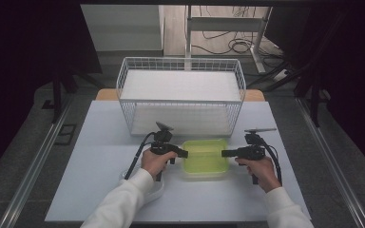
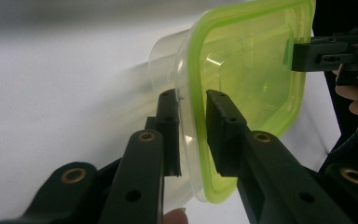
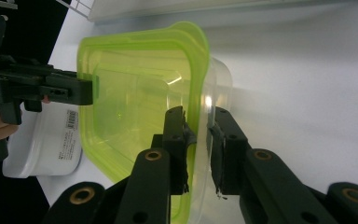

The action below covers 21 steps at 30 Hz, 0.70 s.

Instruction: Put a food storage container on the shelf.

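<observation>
A clear plastic container with a lime-green lid [image 1: 205, 156] is at the middle of the white table, between my two grippers. My left gripper [image 1: 183, 153] has its jaws on either side of the container's left rim [image 2: 193, 70], shut on it, one jaw on the lid and one on the clear wall. From the opposite side, my right gripper [image 1: 225, 153] is shut on the right rim [image 3: 200, 60] in the same way. In the left gripper view [image 2: 191, 100] the right gripper [image 2: 307, 53] shows at the far rim. The right gripper view [image 3: 198, 116] shows the left gripper [image 3: 81, 88] likewise.
A white wire basket [image 1: 180, 95] with a white sheet inside stands just behind the container. A white tub with a label [image 3: 51, 140] lies on the table [image 1: 100, 142] under my left forearm [image 1: 152, 187]. Dark curtains and floor surround the table.
</observation>
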{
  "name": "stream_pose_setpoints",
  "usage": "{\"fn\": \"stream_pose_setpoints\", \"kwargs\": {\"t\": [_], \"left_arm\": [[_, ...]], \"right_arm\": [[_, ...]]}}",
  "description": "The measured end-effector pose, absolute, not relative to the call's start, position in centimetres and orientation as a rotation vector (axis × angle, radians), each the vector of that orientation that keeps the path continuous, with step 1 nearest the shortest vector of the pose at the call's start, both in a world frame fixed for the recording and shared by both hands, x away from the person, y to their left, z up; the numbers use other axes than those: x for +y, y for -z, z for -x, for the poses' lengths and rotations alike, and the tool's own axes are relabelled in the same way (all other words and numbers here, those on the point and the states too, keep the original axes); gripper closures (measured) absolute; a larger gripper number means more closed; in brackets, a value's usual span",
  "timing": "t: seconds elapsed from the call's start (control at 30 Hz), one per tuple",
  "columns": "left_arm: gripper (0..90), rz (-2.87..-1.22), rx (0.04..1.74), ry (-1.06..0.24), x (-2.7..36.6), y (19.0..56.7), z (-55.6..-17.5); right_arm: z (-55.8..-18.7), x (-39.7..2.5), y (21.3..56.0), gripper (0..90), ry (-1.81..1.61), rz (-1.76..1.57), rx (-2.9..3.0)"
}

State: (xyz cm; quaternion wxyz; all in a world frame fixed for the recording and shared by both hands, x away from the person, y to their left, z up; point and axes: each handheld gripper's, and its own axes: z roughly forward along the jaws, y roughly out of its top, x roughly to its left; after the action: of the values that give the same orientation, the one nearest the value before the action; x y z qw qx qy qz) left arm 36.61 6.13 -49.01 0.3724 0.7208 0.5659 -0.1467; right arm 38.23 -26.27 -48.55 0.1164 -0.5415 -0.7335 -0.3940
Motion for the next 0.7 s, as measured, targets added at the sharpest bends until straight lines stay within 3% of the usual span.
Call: {"fn": "stream_pose_setpoints", "kwargs": {"t": [0.7], "left_arm": [[78.9, -1.807, 1.308, 0.228, 7.8, 44.7, -33.9]], "right_arm": [[-36.0, -25.4, 44.1, 77.9, 1.338, 1.481, -2.282]]}}
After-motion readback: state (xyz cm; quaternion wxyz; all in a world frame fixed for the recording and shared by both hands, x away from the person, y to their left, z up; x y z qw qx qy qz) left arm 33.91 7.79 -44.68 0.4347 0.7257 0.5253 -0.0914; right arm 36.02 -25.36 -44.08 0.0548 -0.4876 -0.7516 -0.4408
